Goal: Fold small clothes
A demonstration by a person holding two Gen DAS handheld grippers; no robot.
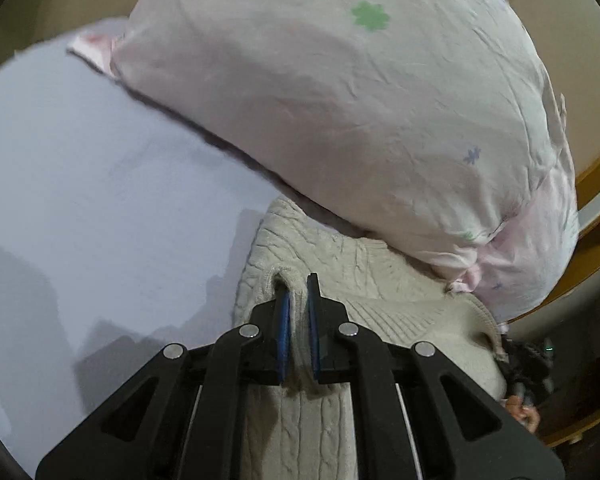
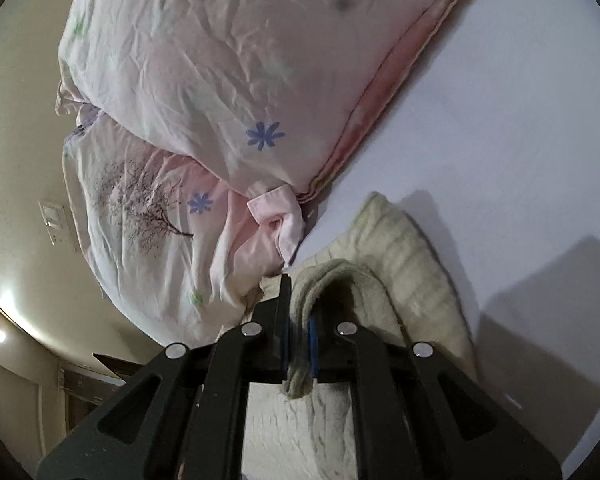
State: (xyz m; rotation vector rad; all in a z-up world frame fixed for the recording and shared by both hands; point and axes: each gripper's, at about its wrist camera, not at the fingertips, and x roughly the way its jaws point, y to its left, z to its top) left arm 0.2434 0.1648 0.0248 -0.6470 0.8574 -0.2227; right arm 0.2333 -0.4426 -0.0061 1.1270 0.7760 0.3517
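Gripping the cream cable-knit sweater (image 1: 340,264), both grippers' fingers (image 1: 284,320) clamped on folds.

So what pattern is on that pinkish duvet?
Scattered blue and green flowers on the duvet, plus a bare tree print; clearest in the right wrist view.

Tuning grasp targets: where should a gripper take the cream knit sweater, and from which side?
Pinch the ribbed edge of the cream knit sweater, as the left gripper and right gripper do. Probably approach from the open bedsheet side; the pillow crowds the far side.
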